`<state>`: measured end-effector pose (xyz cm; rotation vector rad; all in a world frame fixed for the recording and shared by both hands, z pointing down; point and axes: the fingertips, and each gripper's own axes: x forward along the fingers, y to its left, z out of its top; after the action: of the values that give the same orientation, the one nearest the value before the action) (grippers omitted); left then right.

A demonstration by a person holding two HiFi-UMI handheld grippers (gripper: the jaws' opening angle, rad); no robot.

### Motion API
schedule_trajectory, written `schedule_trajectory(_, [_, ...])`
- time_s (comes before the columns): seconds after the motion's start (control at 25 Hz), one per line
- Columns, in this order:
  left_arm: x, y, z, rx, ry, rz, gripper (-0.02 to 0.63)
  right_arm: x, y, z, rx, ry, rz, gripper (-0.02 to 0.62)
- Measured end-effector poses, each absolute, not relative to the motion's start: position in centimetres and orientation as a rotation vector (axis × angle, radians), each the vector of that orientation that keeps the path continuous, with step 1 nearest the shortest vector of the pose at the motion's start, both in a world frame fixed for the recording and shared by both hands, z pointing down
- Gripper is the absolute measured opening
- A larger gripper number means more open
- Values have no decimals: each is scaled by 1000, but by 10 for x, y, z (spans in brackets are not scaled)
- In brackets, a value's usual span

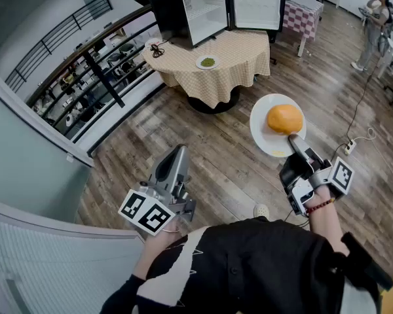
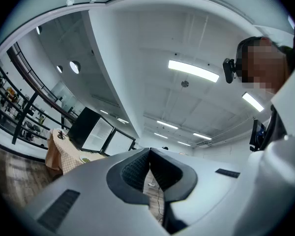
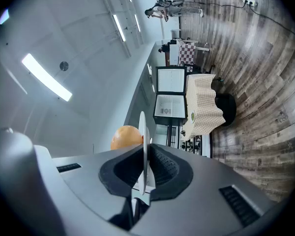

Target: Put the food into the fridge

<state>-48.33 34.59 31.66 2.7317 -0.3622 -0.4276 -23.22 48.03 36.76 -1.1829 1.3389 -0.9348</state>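
From up on my head I can see both my grippers over the wood floor (image 1: 203, 142). My right gripper (image 1: 293, 139) holds a white plate (image 1: 262, 135) by its near edge, out in front of me on my right side. On the plate sits the food (image 1: 285, 118). It is round, smooth and orange, and it lies a bit toward the far side of the plate. The right gripper view does not show the plate as a round thing. There it is only a thin white line, pinched tight between the two dark pads (image 3: 164, 166), and the orange food bulges out on one side of that line. The left gripper view shows no plate and no food at all. It shows mostly the ceiling with long lights (image 2: 193, 71). In that view my left gripper (image 1: 180, 150) has its tips pressed together with nothing between them. The fridge (image 1: 206, 8) is well away from me, open and white inside. It stands at the back of a round counter (image 1: 242, 48) with a checked cloth. A small dish (image 1: 207, 62) with something green on it sits on the counter too. Only the head view and the right gripper view show a person (image 1: 374, 28) standing far off.
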Motion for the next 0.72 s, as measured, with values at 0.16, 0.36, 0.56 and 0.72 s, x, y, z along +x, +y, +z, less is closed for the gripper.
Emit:
schedule_trajectory(0.16, [-484, 345, 316, 2733, -354, -426, 12, -233, 479, 365, -1187, 1347, -929, 31])
schedule_trajectory(0.36, [-487, 346, 313, 2728, -342, -424, 12, -239, 480, 360, -1175, 1350, -931, 31])
schedule_trajectory(0.56, [-488, 347, 310, 2740, -321, -425, 12, -243, 479, 352, -1162, 1379, -903, 31])
schedule_trajectory(0.72, [-486, 346, 310, 2765, -301, -418, 12, -247, 478, 354, -1127, 1362, -910, 32])
